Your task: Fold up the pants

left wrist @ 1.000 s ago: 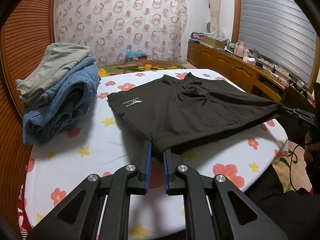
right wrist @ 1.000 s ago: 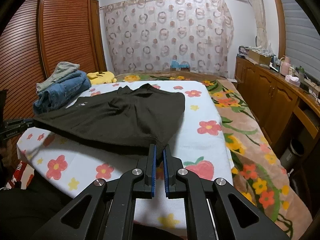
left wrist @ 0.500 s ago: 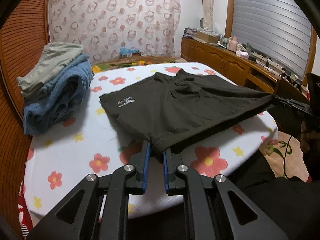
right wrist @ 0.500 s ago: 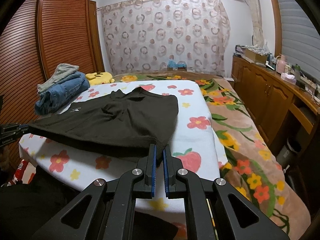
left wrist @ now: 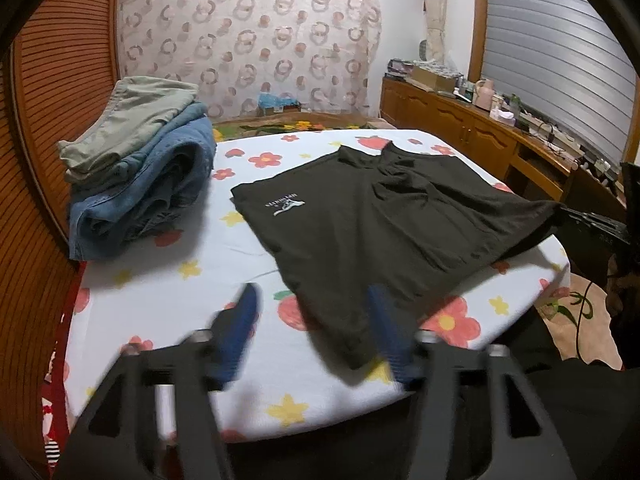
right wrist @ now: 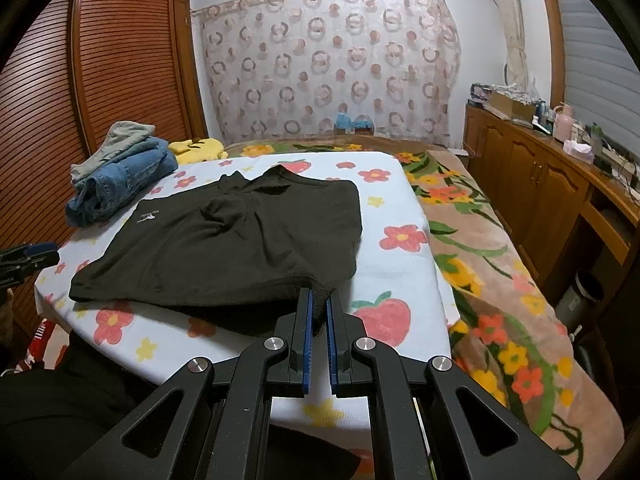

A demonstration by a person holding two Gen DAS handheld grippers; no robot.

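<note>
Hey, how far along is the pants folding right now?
Done: the dark pants lie flattened on the floral table, beside a stack of folded clothes. In hand: the right gripper pinches one near corner; the left gripper is open, its corner lying loose. Left: release the right corner, then any last fold and stacking.

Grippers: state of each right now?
Left gripper: open, holding nothing; black shorts corner lies between its fingers.
Right gripper: shut on the black shorts' near corner.
</note>
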